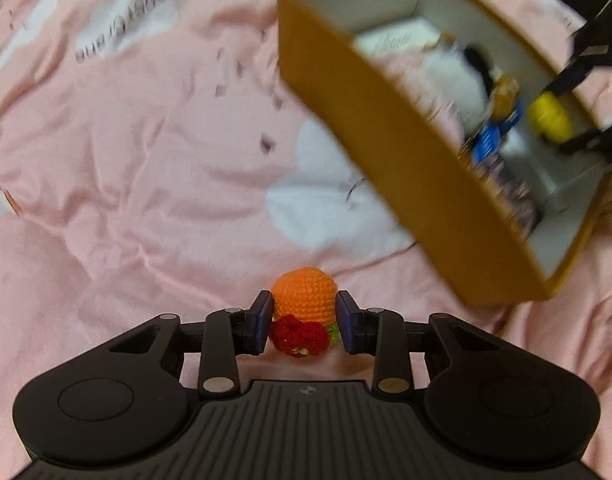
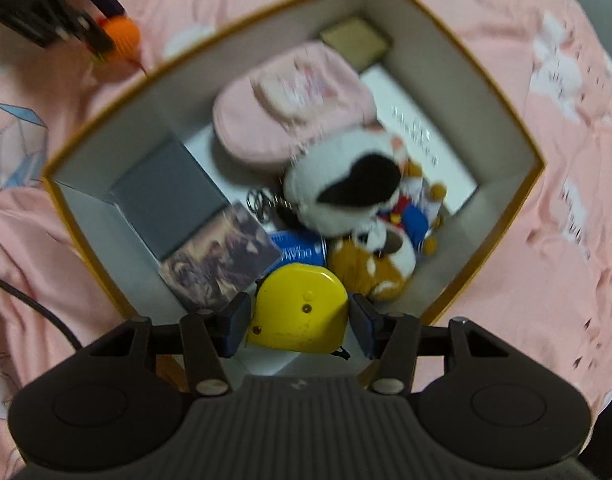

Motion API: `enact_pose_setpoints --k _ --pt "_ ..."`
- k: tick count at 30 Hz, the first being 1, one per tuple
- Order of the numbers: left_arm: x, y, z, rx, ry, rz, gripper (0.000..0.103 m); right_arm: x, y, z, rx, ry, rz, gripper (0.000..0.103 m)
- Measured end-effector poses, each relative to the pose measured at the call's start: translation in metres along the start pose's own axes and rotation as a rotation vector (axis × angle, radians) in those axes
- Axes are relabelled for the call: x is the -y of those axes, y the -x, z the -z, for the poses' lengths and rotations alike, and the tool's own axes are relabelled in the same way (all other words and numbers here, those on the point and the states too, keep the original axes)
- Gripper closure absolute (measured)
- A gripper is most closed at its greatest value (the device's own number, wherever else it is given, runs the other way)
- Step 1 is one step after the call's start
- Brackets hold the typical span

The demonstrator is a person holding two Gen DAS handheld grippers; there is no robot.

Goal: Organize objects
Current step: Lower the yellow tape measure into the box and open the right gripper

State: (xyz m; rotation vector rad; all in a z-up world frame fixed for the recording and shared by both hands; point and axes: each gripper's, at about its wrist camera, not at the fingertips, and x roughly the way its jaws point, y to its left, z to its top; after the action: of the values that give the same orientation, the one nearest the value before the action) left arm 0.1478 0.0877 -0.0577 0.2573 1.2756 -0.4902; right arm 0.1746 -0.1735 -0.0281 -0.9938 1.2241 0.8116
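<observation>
- the left gripper (image 1: 305, 322) points down at a pink bedsheet (image 1: 138, 184), its two blue pads set against either side of a crocheted orange toy (image 1: 306, 300) with a red flower-like part at its base; the toy sits on the sheet between the pads, and both pads appear to touch it.
- in the right wrist view the same toy (image 2: 124, 36) shows at the top left, outside the box, with the left gripper's dark fingers around it.
- the right gripper (image 2: 299, 320) hangs over an open cardboard box (image 2: 502, 216) with mustard-yellow outer walls and white inner walls, and is clamped on a yellow tape measure (image 2: 302, 308), a pad pressed to each flat end.
- the tape measure hangs above the near corner of the box, over its contents rather than among them.
- inside the box lie a pink pouch (image 2: 290, 108), a black-and-white plush (image 2: 346, 184), a brown-and-white plush (image 2: 374, 268), a grey card (image 2: 166, 196), a dark printed booklet (image 2: 222, 264), a blue packet (image 2: 302, 246) and a white printed sheet (image 2: 422, 140).
- a small tan box (image 2: 354, 40) rests in the far corner.
- a black cable (image 2: 30, 300) crosses the sheet left of the box.
- both views are blurred around the box.
</observation>
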Motion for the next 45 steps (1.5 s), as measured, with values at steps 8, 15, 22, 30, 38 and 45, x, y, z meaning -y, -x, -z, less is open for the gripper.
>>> enact_pose_setpoints --k 8,15,22,30,38,45 --pt "0.040 0.052 -0.029 0.148 -0.042 0.072 0.065 -0.004 -0.035 -0.003 -0.085 0.137 -0.063 0.047" --pt "0.078 0.052 -0.045 0.173 -0.127 0.114 0.065 -0.012 -0.054 -0.007 -0.124 0.301 -0.099 0.047" --pt "0.095 0.043 -0.057 0.164 -0.153 0.157 0.065 -0.018 -0.063 -0.006 -0.134 0.403 -0.119 0.047" --pt "0.113 0.036 -0.065 0.164 -0.170 0.205 0.065 -0.021 -0.056 0.002 -0.094 0.384 -0.100 0.046" --pt "0.127 0.025 -0.073 0.163 -0.131 0.233 0.065 -0.012 -0.017 0.021 0.040 0.261 -0.050 0.035" --pt "0.138 0.025 -0.073 0.212 -0.023 0.279 0.065 0.001 0.044 0.051 0.263 -0.035 0.029 0.036"
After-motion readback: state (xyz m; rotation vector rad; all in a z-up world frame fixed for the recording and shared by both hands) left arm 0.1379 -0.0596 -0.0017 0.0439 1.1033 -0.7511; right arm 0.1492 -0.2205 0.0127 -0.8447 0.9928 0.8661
